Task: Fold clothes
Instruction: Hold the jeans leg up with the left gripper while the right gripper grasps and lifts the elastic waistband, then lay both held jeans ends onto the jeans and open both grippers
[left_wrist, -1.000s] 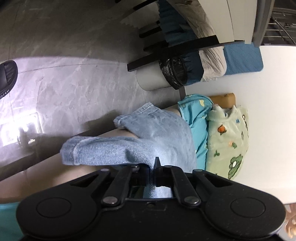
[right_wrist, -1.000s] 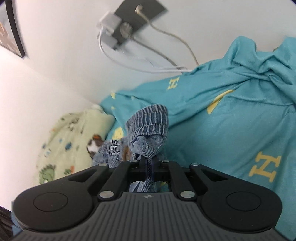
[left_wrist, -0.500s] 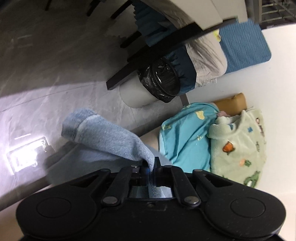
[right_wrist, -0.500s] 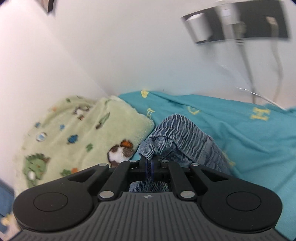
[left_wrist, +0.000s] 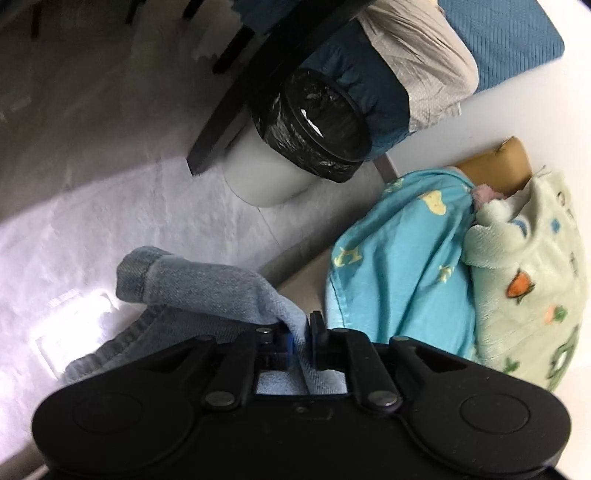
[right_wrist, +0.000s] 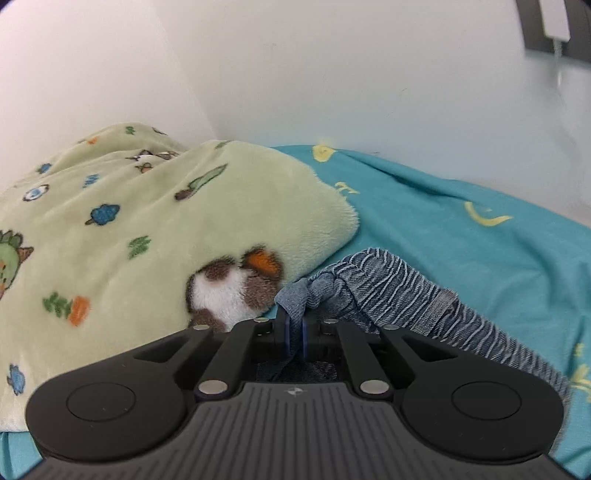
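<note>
Your teal sheet (right_wrist: 461, 236) and green fleece blanket (right_wrist: 129, 229) lie ahead by the wall. The jeans (left_wrist: 207, 284) hang stretched between both hands, long axis running gripper to gripper. Your left gripper (left_wrist: 301, 332) pinches the hem end out over the floor (left_wrist: 110, 184); your right gripper (right_wrist: 293, 332) is clamped on the gathered waistband, low above the sheet

From the left wrist we look steeply down over the left gripper (left_wrist: 300, 328) toward the grey floor (left_wrist: 92, 192) and a bin (left_wrist: 295, 147), rolled sideways. From the right wrist we look low and level over the right gripper (right_wrist: 294, 328) toward the white wall (right_wrist: 332, 74), close to the fabric. Both views share the denim garment (left_wrist: 207, 280) (right_wrist: 388, 280), the turquoise sheet (left_wrist: 399, 266) (right_wrist: 461, 236) and the green fleece blanket (left_wrist: 535, 266) (right_wrist: 147, 221).
</note>
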